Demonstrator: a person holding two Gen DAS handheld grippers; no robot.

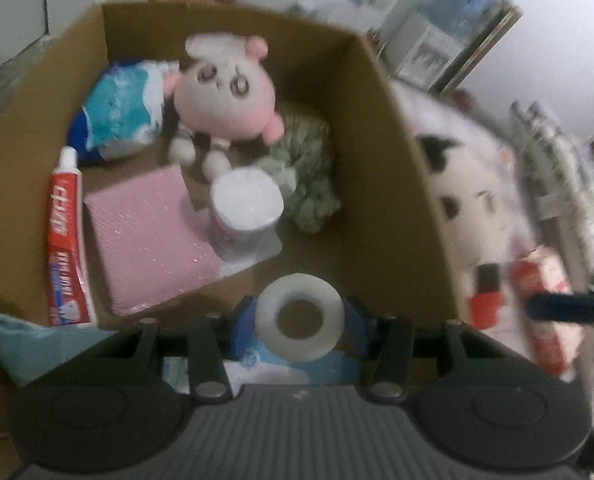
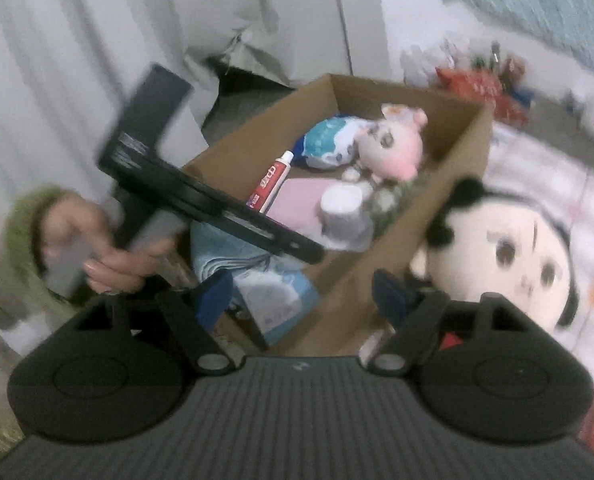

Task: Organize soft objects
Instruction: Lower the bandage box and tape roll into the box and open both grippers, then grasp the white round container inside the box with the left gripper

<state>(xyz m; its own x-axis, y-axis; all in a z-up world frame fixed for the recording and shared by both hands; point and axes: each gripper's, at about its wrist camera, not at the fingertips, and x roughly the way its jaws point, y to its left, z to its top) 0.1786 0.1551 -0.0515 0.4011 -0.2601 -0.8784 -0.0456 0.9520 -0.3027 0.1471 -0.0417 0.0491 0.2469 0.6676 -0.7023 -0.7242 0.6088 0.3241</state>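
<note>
My left gripper (image 1: 300, 326) is shut on a white paper roll (image 1: 299, 328) in a blue-and-white wrapper, just above the near wall of an open cardboard box (image 1: 393, 128). Inside lie a pink plush (image 1: 225, 96), a blue-and-white soft pack (image 1: 117, 112), a toothpaste tube (image 1: 67, 240), a pink flat pack (image 1: 149, 232), a second white roll (image 1: 247, 204) and a green fuzzy bundle (image 1: 309, 168). My right gripper (image 2: 303, 296) is open with nothing gripped, hovering at the box's (image 2: 469, 152) near corner. A hand (image 2: 109, 256) holds the left tool's black body (image 2: 201, 200) there, above the wrapped roll (image 2: 277, 300).
A big plush doll (image 2: 517, 252) with black hair lies right of the box, also in the left wrist view (image 1: 461, 200). Red toothpaste boxes (image 1: 537, 280) lie near it. A light blue cloth (image 1: 17, 344) hangs at the box's near left corner. White curtains (image 2: 57, 60) stand behind.
</note>
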